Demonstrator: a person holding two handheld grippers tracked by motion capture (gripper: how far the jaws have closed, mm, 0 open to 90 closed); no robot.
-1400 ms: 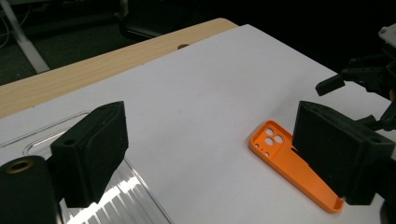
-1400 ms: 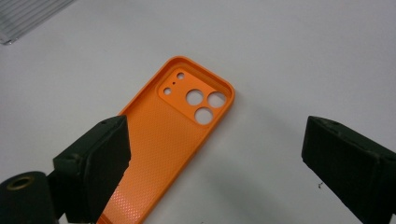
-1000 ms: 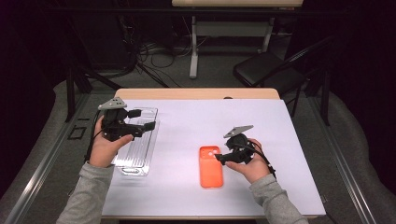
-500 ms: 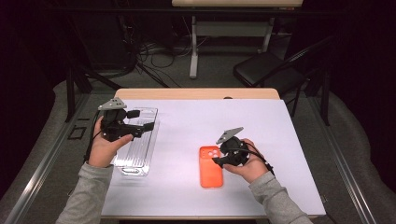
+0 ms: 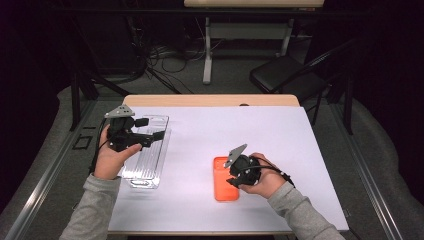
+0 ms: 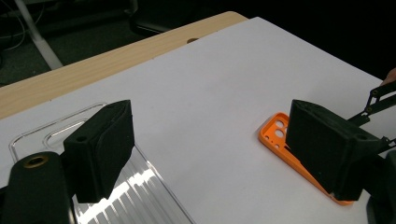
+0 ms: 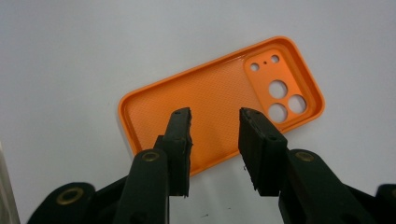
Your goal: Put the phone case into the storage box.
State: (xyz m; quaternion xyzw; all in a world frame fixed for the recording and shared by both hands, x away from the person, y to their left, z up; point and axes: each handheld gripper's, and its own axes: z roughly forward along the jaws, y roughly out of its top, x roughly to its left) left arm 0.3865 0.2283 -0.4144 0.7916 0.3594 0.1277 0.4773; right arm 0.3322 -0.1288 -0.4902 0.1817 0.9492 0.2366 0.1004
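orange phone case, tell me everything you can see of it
The orange phone case looks like matte plastic, lying flat on the white table sheet with its hollow inside facing up. The inner floor is finely textured, the rim raised, and one end has a camera panel with three large and three small holes. The right hand-held gripper hovers over its long edge, jaws parted, holding nothing.

On the table [image 5: 260, 130], the phone case [image 5: 223, 186] is laid right of the clear tray [image 5: 150, 160], well apart.
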